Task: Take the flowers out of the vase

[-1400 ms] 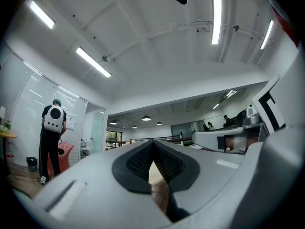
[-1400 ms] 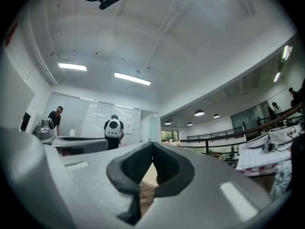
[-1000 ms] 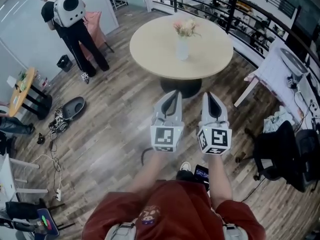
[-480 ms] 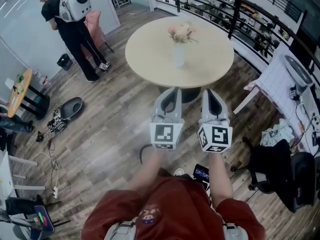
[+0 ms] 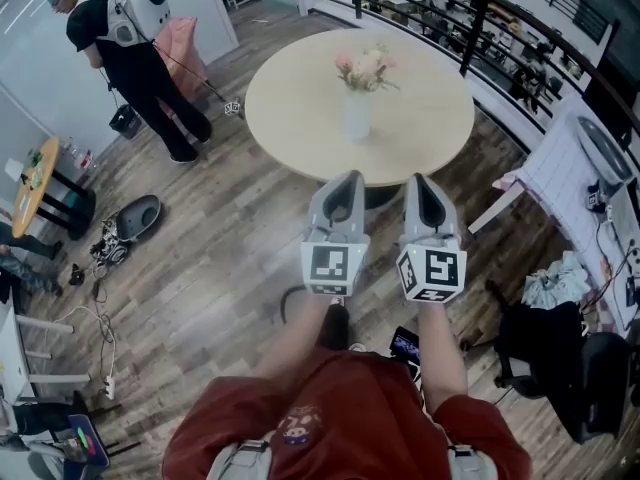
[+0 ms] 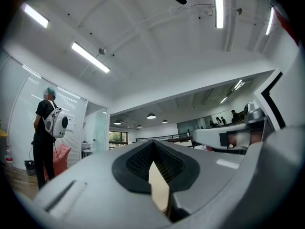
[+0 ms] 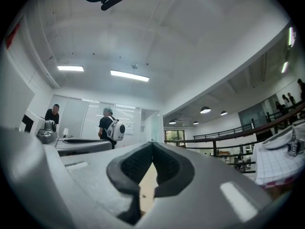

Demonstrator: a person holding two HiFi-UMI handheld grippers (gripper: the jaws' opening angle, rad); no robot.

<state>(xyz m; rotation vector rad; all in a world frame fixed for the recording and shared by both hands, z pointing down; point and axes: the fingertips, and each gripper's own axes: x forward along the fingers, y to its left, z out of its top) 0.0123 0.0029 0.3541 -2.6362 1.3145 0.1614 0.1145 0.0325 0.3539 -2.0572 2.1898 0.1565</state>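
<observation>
A white vase (image 5: 357, 118) with pink and cream flowers (image 5: 365, 67) stands upright near the middle of a round beige table (image 5: 290, 98). In the head view my left gripper (image 5: 346, 177) and right gripper (image 5: 418, 179) are held side by side, pointing at the table's near edge and well short of the vase. The left gripper view shows its jaws (image 6: 153, 141) meeting at the tip with nothing between them, and the right gripper (image 7: 152, 143) looks the same. Neither gripper view shows the vase; only a sliver of tabletop appears through the gap.
A person with a white backpack (image 5: 130, 38) stands at the far left. A black railing (image 5: 450, 13) curves behind the table. A white cluttered desk (image 5: 575, 153) and a black chair (image 5: 560, 368) are on the right. A small side table (image 5: 38, 183) and cables (image 5: 105, 313) lie left.
Both grippers have advanced together toward the table, so the table and vase sit a little nearer. The person with the backpack has stepped further left.
</observation>
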